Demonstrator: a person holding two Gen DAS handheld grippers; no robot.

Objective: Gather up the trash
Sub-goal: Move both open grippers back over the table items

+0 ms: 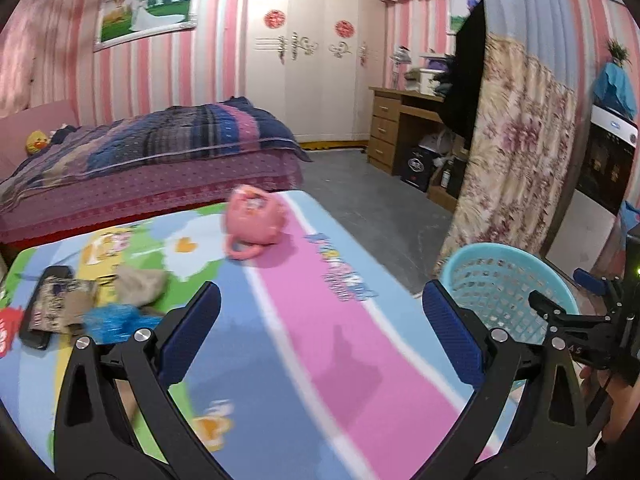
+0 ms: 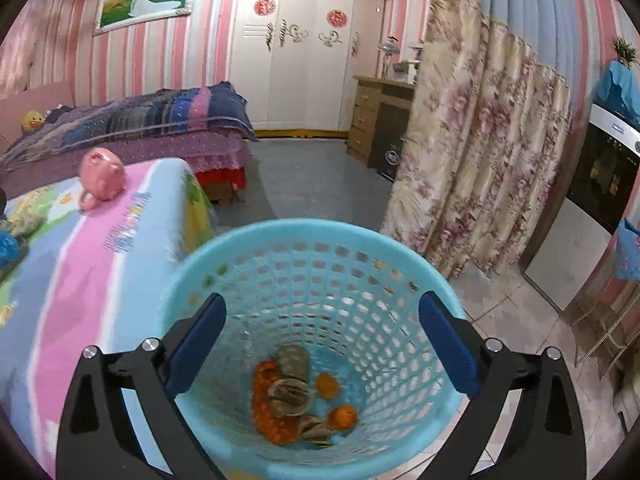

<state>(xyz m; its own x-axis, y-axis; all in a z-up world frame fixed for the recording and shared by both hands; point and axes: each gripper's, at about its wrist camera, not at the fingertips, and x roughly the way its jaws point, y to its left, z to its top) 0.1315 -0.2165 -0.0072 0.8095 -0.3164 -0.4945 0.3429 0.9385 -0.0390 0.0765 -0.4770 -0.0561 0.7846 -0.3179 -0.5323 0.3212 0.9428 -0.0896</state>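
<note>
Both the left gripper and the right gripper are wide open and hold nothing. The trash lies in a crumpled pile on the colorful table, near the blue basket. It looks light and soft, so pinch a bunched-up middle.

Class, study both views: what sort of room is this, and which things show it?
Most likely a home bedroom: a bed with a quilt, a white wardrobe against pink striped walls, and a wooden desk with drawers.
</note>
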